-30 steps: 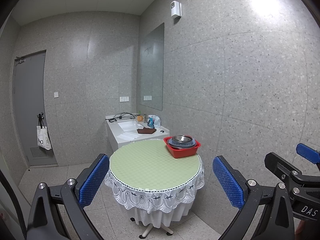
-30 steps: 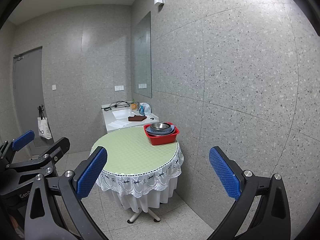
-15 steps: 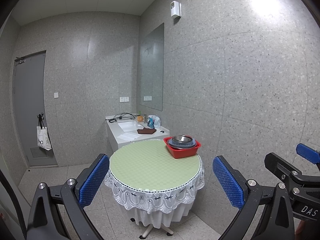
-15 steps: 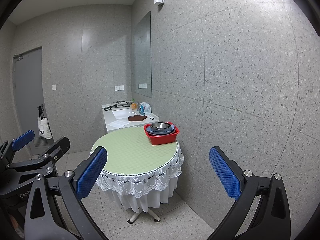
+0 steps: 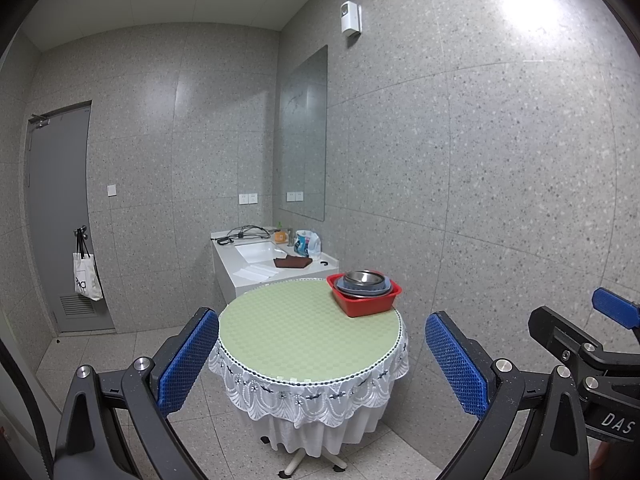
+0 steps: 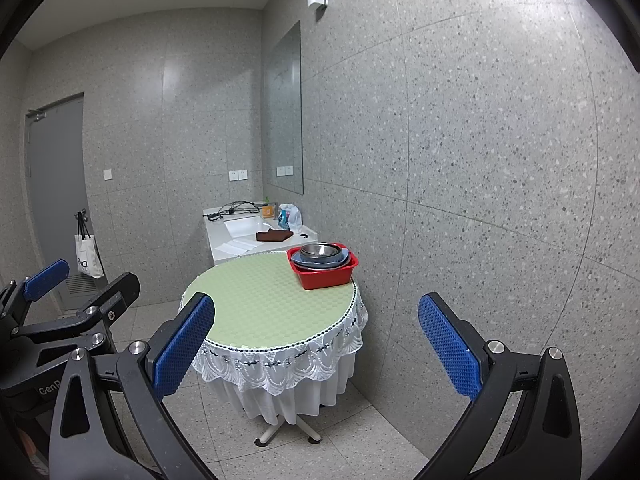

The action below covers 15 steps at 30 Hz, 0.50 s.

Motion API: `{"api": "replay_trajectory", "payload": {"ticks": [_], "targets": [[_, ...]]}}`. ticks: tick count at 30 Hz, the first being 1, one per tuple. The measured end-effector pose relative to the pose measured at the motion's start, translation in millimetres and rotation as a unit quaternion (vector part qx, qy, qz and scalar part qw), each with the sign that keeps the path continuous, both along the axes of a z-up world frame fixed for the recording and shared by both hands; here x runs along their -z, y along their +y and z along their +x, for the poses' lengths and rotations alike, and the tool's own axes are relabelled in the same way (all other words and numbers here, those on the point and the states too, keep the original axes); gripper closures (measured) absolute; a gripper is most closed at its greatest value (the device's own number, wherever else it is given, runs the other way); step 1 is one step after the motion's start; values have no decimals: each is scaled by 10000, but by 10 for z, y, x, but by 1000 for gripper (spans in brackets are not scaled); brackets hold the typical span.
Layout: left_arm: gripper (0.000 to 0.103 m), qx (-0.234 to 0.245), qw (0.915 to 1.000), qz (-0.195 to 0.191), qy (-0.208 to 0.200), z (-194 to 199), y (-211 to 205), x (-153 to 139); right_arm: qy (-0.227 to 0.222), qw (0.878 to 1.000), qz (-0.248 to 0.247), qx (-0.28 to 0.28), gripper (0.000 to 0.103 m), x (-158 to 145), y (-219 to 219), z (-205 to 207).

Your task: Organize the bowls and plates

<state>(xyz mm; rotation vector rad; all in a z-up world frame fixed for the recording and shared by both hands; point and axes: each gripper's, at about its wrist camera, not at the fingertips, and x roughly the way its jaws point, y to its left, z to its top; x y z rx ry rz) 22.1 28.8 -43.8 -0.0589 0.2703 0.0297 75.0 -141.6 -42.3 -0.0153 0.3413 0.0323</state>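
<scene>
Bowls (image 5: 363, 282) stacked in red tub (image 5: 370, 306) at table (image 5: 304, 340) far right edge, left gripper (image 5: 320, 364) and right gripper (image 6: 316, 346) both spread wide, empty, well short of table.

Dishes stacked in the red basin (image 5: 366, 306), far ahead of the left gripper (image 5: 322, 356) and toward its right finger, sit nested so that only the metal bowl (image 5: 366, 278) on top and the rims of the blue plates (image 5: 360, 289) beneath show; their number cannot be told. The basin's walls hide the lower dishes. Ahead of the right gripper (image 6: 316, 342), the white lace cloth (image 6: 280, 372) covers the round table (image 6: 264, 304) down to its splayed feet. Both grippers' bodies are cut off by the lower frame edges. Beyond the table, small items on the white counter (image 5: 256, 272) are too small to identify.
</scene>
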Motion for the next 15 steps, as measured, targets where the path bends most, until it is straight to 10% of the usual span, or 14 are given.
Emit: {"api": "replay_trajectory", "payload": {"ticks": [15], "targets": [[1,9,10000,3,23,66,40,28,17,10000,1,-7,0,26,-8,40]]}}
